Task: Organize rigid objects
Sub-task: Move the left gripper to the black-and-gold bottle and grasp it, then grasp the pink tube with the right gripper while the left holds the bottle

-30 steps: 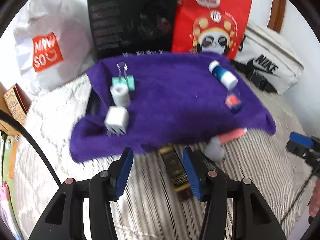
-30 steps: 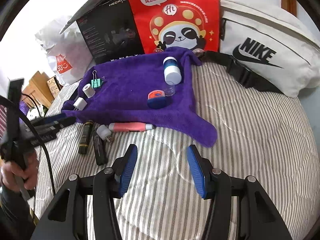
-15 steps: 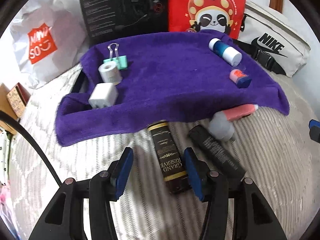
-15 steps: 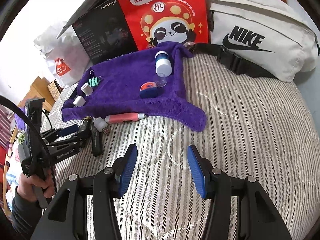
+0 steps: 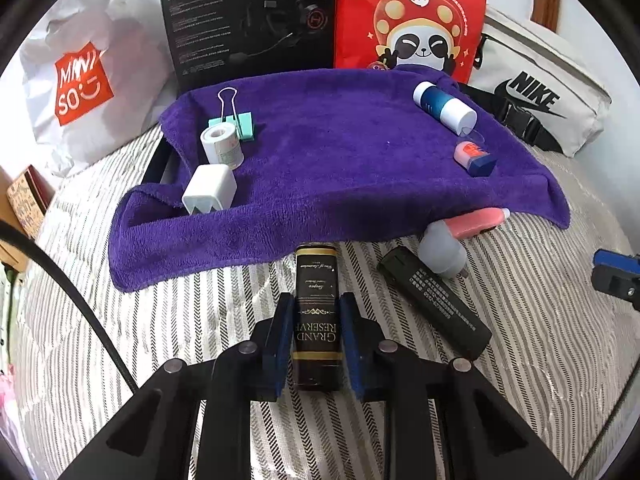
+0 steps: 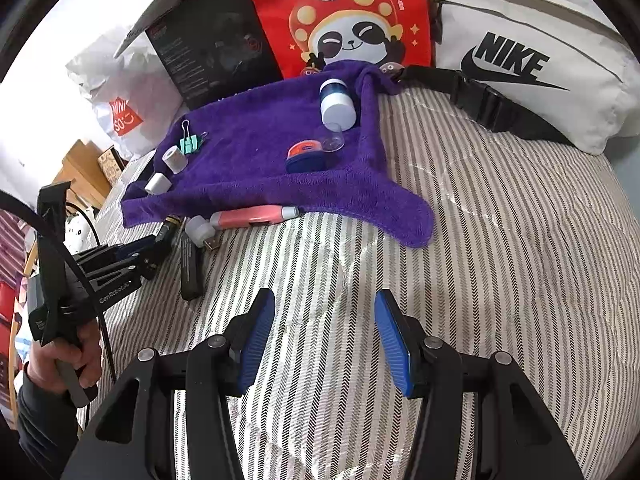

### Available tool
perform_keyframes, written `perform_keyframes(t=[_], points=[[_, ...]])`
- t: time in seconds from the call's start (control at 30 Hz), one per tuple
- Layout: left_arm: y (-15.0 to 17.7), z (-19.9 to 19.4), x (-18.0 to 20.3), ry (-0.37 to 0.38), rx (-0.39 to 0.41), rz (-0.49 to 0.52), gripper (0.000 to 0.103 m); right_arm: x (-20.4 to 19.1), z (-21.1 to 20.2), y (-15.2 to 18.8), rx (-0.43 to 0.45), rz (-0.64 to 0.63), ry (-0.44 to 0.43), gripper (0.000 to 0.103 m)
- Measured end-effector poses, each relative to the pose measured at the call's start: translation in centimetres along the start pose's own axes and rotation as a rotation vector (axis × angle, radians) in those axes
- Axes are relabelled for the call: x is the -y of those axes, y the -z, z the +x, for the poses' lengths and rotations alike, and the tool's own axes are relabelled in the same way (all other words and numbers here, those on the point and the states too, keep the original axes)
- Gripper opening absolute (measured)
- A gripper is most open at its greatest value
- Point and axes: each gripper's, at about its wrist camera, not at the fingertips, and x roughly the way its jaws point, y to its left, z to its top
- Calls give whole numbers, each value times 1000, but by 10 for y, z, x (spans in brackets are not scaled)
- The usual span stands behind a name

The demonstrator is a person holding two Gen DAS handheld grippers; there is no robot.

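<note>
My left gripper (image 5: 316, 300) is shut on a dark brown "Grand Reserve" box (image 5: 316, 276) that lies on the striped bedding just below the purple towel (image 5: 340, 168). On the towel sit a mint binder clip (image 5: 236, 120), a tape roll (image 5: 221, 146), a white charger (image 5: 210, 192), a blue-white bottle (image 5: 444, 106) and a small orange-blue item (image 5: 474, 156). A black bar (image 5: 436, 300), a white plug (image 5: 440, 250) and a pink tube (image 5: 478, 220) lie off its near edge. My right gripper (image 6: 324, 304) hangs open over bare bedding, nothing between its fingers.
Behind the towel stand a white Miniso bag (image 5: 76, 88), a black carton (image 5: 248, 16) and a red panda bag (image 5: 412, 20). A white Nike bag (image 6: 520, 60) lies at the far right. A person's hand (image 6: 76, 360) holds the left gripper's handle.
The left gripper came down around the dark brown box and its jaws closed on it. The right gripper stayed open and hardly moved.
</note>
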Motion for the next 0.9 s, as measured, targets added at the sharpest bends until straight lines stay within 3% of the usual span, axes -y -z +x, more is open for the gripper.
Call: perform_keyframes(t=[0.5,0.9], points=[[17,-15,-19,3,-26,-13,23,-24,15,-13,-3,-78,-27,52],[32,-25,-32,0,-1,-19,23,-39,57,-40,-31,-174,-48,52]])
